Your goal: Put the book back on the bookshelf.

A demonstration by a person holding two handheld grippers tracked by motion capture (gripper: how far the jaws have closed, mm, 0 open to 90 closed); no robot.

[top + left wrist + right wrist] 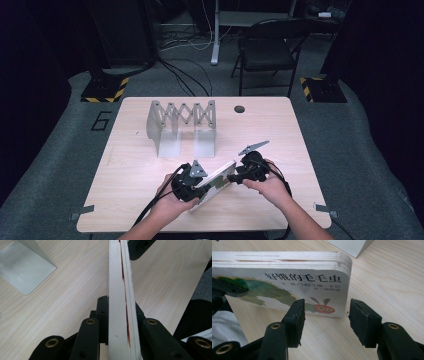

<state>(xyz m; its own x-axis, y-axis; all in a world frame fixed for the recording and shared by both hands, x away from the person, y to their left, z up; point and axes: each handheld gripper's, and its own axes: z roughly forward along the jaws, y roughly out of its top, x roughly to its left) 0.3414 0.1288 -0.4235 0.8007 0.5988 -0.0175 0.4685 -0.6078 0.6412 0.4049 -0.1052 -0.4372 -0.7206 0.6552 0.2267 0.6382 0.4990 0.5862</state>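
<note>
Board book (216,182) edge clamped in left gripper (121,315), right gripper (325,321) open beside corner

A light wooden rectangular table (280,135) stands on grey carpet floor (350,150). Beyond it sits a black folding metal chair (267,50), with yellow-and-black striped floor plates (105,89) and loose cables (185,75) nearby.

The right gripper (325,322) hangs with jaws apart just before the caterpillar board book (287,287) on the bench (392,285).

The book (120,290) runs off the frame's top, its cover apparently hidden edge-on.
</note>
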